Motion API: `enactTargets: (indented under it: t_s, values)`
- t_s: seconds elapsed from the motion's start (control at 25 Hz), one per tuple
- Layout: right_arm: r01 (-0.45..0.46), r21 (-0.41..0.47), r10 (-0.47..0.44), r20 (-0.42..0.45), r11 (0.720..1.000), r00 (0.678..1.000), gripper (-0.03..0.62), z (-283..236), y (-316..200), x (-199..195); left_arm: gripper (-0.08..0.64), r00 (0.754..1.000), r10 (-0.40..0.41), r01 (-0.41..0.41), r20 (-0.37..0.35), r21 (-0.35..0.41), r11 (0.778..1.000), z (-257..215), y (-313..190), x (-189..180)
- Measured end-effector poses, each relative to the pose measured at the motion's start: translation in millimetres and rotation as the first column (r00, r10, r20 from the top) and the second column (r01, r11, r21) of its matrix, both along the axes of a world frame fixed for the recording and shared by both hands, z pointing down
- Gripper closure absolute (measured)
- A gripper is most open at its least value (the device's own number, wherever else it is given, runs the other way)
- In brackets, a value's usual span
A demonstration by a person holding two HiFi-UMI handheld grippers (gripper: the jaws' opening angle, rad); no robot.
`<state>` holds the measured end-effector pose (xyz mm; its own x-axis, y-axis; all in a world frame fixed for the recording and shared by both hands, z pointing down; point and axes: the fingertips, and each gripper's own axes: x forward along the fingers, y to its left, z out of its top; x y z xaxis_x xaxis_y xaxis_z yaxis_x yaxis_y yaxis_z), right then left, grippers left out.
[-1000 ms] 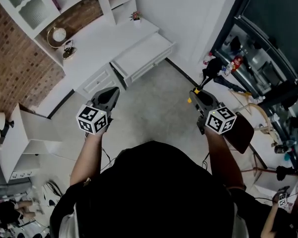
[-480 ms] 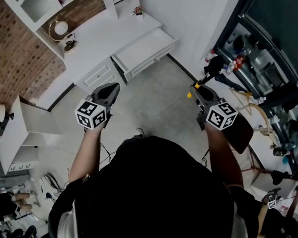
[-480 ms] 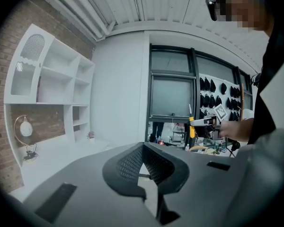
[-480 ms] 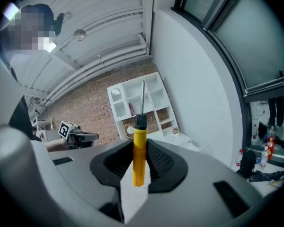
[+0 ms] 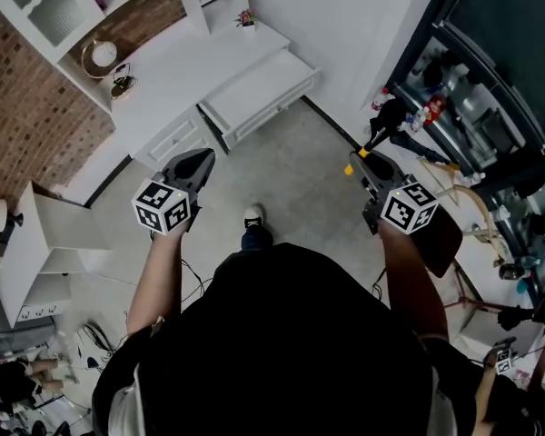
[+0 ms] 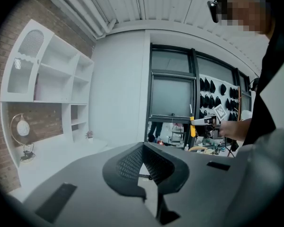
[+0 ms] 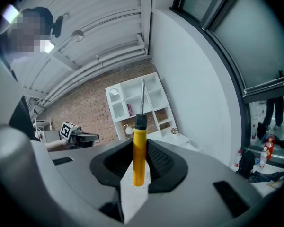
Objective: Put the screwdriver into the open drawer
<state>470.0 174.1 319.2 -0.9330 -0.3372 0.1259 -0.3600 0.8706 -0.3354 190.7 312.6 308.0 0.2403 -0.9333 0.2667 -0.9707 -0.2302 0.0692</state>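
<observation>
Seen from the head camera, we stand on a pale floor with a gripper in each hand, both raised in front of us. The right gripper (image 5: 368, 169), at about two o'clock, is clamped on the screwdriver (image 5: 363, 153). In the right gripper view its two ribbed jaws press on the lower half of the yellow handle (image 7: 138, 150), with the black collar and thin metal shaft sticking out past the jaw tips, toward twelve o'clock in that view. The left gripper (image 5: 195, 166), at about ten o'clock, has its jaws brought together on nothing; the left gripper view shows only a narrow slit behind the meeting tips (image 6: 143, 145).

The open drawer (image 5: 271, 114) is pulled out from a white desk (image 5: 191, 62) at roughly twelve o'clock, well apart from both grippers, and looks white and bare inside.

We judge the screwdriver to be light and stiff, so it should carry without sagging. The smooth plastic handle could slide or pivot between the jaws if the grip loosens. The thick handle is the sensible place to hold it, since the slim shaft offers little to grip. It is sturdy enough to be lowered and let go flat in the drawer.
</observation>
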Motion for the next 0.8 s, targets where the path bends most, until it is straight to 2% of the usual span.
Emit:
enactTargets:
  t_s: [0.36,0.8]
  values:
    - [-0.029,0.007,0.029,-0.02,1.0,0.999,0.499,4,-28,-10,0.543,1.0,0.011,-0.011,-0.009,-0.009,1.0,13,-32,-25]
    - [-0.067,0.003,0.067,-0.033,0.998,0.997,0.499,7,-80,-60,0.543,0.999,0.035,-0.036,-0.021,-0.05,0.998,31,-88,-83]
